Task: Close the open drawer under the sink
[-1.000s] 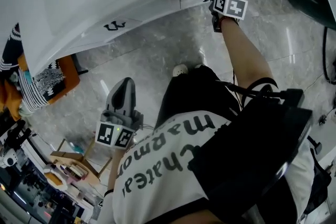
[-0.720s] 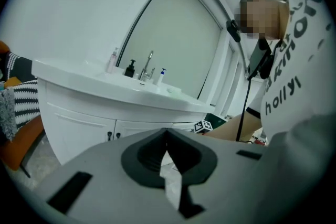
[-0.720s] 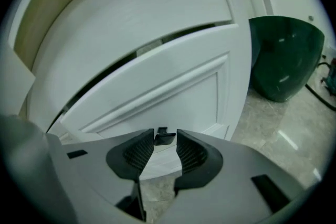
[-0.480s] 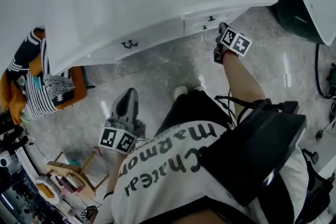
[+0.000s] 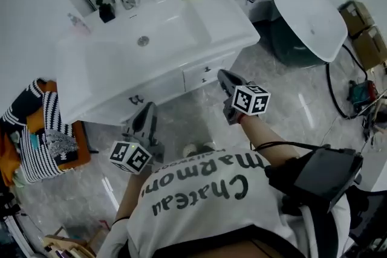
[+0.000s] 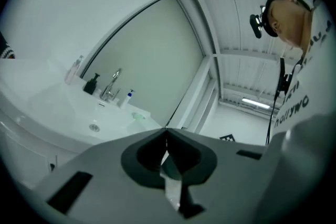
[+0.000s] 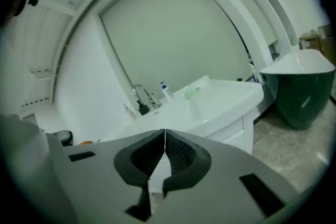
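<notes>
White gloss panels face the vanity (image 5: pixel 109 107) below the sink (image 5: pixel 151 39). We find the drawer (image 5: pixel 202 77) at the right end of the cabinet face, directly under the basin's overhanging rim. Its front sits flush with the neighbouring front (image 5: pixel 145 95), no gap shows around it, and it carries a small dark handle (image 5: pixel 207 69). The drawer is closed.

We hold the right gripper (image 5: pixel 222 74) in front of the drawer, apart from it and raised above the marble floor (image 5: pixel 284 99). Its jaws have just been closing. In the right gripper view the two dark pads (image 7: pixel 181 153) meet tip to tip, and nothing lies between them. That view shows the sink top and the cabinet face some way ahead.

We hold the left gripper (image 5: pixel 149 108) in front of the left part of the vanity, also clear of it. In the left gripper view its jaws stand together at the tips and grip nothing. The tap (image 6: pixel 111 85) and the sink top lie beyond them, to the left.
</notes>
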Demonstrator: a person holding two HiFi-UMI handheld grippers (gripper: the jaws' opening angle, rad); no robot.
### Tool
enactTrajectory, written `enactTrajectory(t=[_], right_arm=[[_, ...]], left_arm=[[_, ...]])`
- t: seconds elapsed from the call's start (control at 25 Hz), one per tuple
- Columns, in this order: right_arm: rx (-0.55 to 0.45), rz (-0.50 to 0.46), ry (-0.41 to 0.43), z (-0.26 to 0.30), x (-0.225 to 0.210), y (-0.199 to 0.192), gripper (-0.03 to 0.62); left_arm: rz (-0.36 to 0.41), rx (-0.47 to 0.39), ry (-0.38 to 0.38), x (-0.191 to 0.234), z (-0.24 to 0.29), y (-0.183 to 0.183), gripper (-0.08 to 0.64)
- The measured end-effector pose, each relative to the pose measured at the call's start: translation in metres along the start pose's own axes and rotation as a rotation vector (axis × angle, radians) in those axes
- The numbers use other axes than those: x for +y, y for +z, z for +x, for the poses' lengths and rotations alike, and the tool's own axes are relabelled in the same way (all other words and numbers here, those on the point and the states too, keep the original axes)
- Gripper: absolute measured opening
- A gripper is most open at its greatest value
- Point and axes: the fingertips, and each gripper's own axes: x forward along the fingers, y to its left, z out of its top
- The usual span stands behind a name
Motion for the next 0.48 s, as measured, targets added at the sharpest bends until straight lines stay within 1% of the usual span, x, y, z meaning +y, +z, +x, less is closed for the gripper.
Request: enactTrajectory(t=[0.08, 0.2, 0.28, 0.36, 0.48], right_arm=[[-0.061, -0.064, 0.058, -0.025, 0.024, 0.031, 0.013], [-0.148, -0.151, 0.082, -0.063, 0.04, 0.073, 0.012], [-0.172, -0.208, 0.063, -0.082, 0.042, 0.088, 0.012], [-0.175, -0.251, 0.029, -0.096, 0.037, 0.093, 0.012], [-0.175, -0.253, -0.011, -0.114, 0.027, 0.093, 0.011]], left_arm=[[0.021, -0.032, -0.056, -0.022, 0.006, 0.012, 0.009], [0.063, -0.05, -0.102, -0.044, 0.014, 0.025, 0.009], [0.063, -0.069, -0.112, -0.049, 0.018, 0.034, 0.009], [0.057, -0.094, -0.118, -0.054, 0.021, 0.045, 0.009], [0.084, -0.106, -0.135, -0.065, 0.022, 0.056, 0.009]])
